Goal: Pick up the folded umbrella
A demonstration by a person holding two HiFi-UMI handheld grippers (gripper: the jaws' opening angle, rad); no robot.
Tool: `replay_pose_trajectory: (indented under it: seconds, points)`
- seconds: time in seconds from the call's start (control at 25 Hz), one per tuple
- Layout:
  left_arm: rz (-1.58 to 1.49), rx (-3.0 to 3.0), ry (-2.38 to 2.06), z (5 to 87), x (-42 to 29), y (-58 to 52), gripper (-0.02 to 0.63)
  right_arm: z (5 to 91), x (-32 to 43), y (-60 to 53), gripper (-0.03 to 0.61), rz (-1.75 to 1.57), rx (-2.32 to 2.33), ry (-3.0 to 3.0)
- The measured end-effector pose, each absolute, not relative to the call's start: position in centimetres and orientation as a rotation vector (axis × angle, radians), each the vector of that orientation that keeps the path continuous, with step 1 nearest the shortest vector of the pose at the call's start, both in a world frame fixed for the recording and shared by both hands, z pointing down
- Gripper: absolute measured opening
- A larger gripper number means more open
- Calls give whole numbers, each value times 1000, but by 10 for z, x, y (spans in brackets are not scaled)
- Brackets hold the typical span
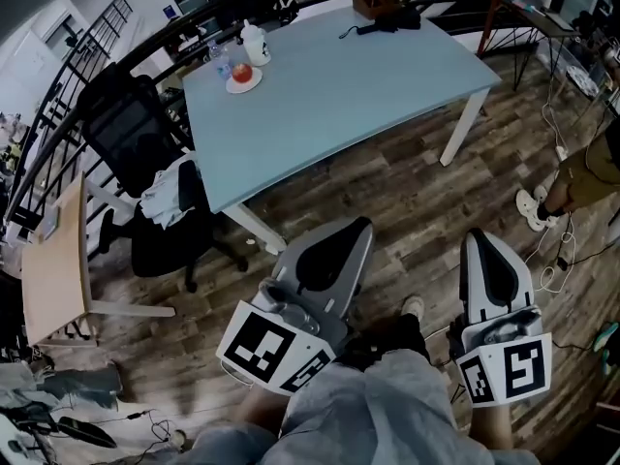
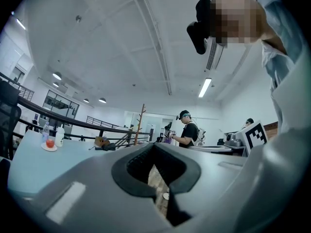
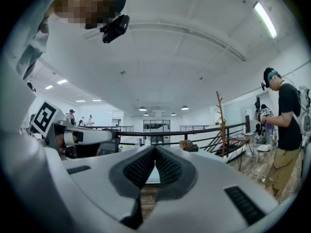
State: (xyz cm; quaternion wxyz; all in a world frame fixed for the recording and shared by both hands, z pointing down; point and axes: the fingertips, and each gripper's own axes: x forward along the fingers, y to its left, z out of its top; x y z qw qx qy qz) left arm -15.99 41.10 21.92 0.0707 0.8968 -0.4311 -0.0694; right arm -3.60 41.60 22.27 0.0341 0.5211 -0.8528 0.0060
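The folded black umbrella (image 1: pixel 387 20) lies at the far right corner of the light blue table (image 1: pixel 329 95), next to a small brown box (image 1: pixel 371 1). In the left gripper view the umbrella (image 2: pixel 108 147) shows small on the distant tabletop, and in the right gripper view it (image 3: pixel 192 148) sits just past the jaws. My left gripper (image 1: pixel 355 229) and right gripper (image 1: pixel 481 240) are held low over the wooden floor, well short of the table. Both point level toward it. The left gripper (image 2: pixel 154 147) and the right gripper (image 3: pixel 155 149) have their jaws together, with nothing between them.
A white bottle (image 1: pixel 255 44), a clear bottle and a plate with a red fruit (image 1: pixel 242 75) stand at the table's far left. A black office chair (image 1: pixel 145 177) draped with white cloth and a wooden chair (image 1: pixel 53 260) stand left. A person (image 1: pixel 586 177) stands right, by floor cables.
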Motion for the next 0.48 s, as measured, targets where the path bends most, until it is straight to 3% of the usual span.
replay_pose_trajectory:
  seconds: [0.48]
  points:
    - [-221,2659,-1280,220,-74,345,5,223,48,344,0,54,1582,-2652]
